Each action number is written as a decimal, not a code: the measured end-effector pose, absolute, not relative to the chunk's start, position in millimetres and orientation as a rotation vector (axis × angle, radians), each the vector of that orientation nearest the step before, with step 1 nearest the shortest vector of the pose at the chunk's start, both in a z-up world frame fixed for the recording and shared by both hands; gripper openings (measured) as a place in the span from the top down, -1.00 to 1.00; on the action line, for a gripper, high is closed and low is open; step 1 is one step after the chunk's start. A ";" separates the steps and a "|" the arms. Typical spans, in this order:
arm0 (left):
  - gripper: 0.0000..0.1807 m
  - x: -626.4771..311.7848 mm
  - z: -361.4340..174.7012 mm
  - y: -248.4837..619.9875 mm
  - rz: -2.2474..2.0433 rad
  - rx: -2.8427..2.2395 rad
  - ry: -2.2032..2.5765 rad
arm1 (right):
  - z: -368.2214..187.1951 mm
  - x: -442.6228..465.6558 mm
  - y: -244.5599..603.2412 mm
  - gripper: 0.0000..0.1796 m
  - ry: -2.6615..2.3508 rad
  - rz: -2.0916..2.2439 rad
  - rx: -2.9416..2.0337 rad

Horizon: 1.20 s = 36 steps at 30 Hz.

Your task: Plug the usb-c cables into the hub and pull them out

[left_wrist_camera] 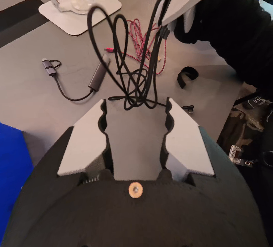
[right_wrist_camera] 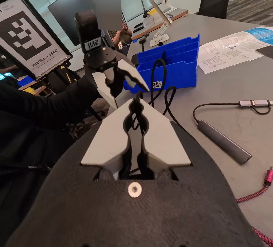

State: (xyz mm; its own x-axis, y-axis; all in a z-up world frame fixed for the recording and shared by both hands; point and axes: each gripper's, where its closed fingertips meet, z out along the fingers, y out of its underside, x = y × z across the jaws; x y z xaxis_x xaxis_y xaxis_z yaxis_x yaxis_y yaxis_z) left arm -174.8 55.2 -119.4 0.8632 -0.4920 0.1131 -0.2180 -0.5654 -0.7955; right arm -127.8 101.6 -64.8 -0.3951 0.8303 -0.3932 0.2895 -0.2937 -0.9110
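Right tongs [right_wrist_camera: 136, 104] are pinching the black braided cable [left_wrist_camera: 125, 68], lifting its loops off the grey desk [left_wrist_camera: 29, 99]; left tongs [left_wrist_camera: 135, 104] are gaping wide, holding nothing. Slim grey hub [right_wrist_camera: 224, 142] is lying flat, its long axis running diagonally, near the red cable [left_wrist_camera: 140, 43]. Blue bin [right_wrist_camera: 177, 68] is bearing a small printed sticker.

From our left gripper [left_wrist_camera: 135, 104] we look steeply down at the table [left_wrist_camera: 37, 99]; from the right [right_wrist_camera: 136, 101], low across it. Both catch the hub [left_wrist_camera: 98, 74] [right_wrist_camera: 223, 139].
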 end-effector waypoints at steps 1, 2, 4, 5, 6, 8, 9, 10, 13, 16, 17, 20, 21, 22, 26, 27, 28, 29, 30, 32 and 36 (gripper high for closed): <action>0.09 -172.2 -119.4 58.5 -0.425 -2.183 0.515 | -65.4 -128.6 98.7 1.00 -1.550 1.739 -1.398; 0.04 -168.7 -123.2 62.3 -0.451 -2.203 0.515 | -66.1 -129.6 95.8 1.00 -1.565 1.739 -1.396; -0.10 -159.1 -137.7 70.2 -0.575 -2.249 0.491 | -67.6 -132.2 90.8 1.00 -1.590 1.736 -1.393; -0.13 -155.8 -146.8 72.7 -0.647 -2.276 0.468 | -67.6 -133.1 88.6 1.00 -1.597 1.740 -1.391; -0.13 -152.3 -152.5 74.9 -0.705 -2.282 0.455 | -68.5 -133.9 87.0 1.00 -1.606 1.737 -1.394; -0.09 -140.9 -148.4 78.1 -0.799 -2.225 0.439 | -73.3 -135.2 86.2 1.00 -1.628 1.703 -1.413; -0.07 -135.2 -145.3 78.6 -0.796 -2.204 0.462 | -75.5 -136.1 86.3 1.00 -1.634 1.690 -1.425; -0.03 -132.2 -145.8 80.5 -0.747 -2.207 0.487 | -77.9 -137.2 86.3 1.00 -1.642 1.678 -1.438; -0.03 -121.3 -157.2 84.7 -0.596 -2.286 0.571 | -83.7 -143.8 86.0 1.00 -1.656 1.632 -1.484; 0.07 -125.8 -170.5 92.8 -0.359 -2.364 0.612 | -80.4 -151.6 81.1 1.00 -1.652 1.640 -1.499; 0.22 -128.2 -172.1 96.2 -0.306 -2.373 0.599 | -78.4 -154.5 80.9 1.00 -1.637 1.647 -1.508; 0.74 -128.9 -174.3 100.3 -0.292 -2.365 0.564 | -76.8 -160.8 79.4 1.00 -1.632 1.648 -1.523; 0.86 -129.1 -173.6 99.5 -0.330 -2.363 0.543 | -76.9 -162.4 80.5 1.00 -1.632 1.636 -1.519; 0.92 -128.1 -170.1 98.5 -0.390 -2.345 0.523 | -75.8 -163.3 82.0 1.00 -1.626 1.634 -1.513; 0.95 -140.5 -152.8 97.5 -0.543 -2.272 0.402 | -60.2 -158.3 95.4 0.62 -1.542 1.656 -1.499; 0.95 -145.9 -145.4 99.2 -0.575 -2.234 0.347 | -57.1 -154.9 103.0 0.58 -1.511 1.615 -1.501; 0.95 -151.4 -138.8 100.3 -0.594 -2.204 0.300 | -55.6 -150.7 108.2 0.57 -1.495 1.569 -1.504; 0.95 -159.1 -134.0 102.5 -0.566 -2.181 0.257 | -55.7 -146.5 109.9 0.54 -1.493 1.528 -1.509; 0.95 -167.0 -132.2 104.5 -0.510 -2.177 0.228 | -56.8 -142.9 108.0 0.52 -1.496 1.503 -1.518; 0.95 -176.1 -130.6 107.8 -0.379 -2.178 0.215 | -62.8 -141.0 98.3 0.48 -1.495 1.488 -1.541; 0.96 -171.7 -129.4 113.5 -0.160 -2.196 0.262 | -85.2 -159.8 77.5 0.32 -1.474 1.539 -1.613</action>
State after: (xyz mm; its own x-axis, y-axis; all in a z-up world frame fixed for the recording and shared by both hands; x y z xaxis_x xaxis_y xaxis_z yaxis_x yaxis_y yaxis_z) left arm -171.7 113.5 -129.4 0.9693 -0.2449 0.0205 -0.1296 -0.5803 -0.8040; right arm -159.8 77.5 -85.2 -0.2031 0.8900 -0.4082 0.3691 -0.3165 -0.8738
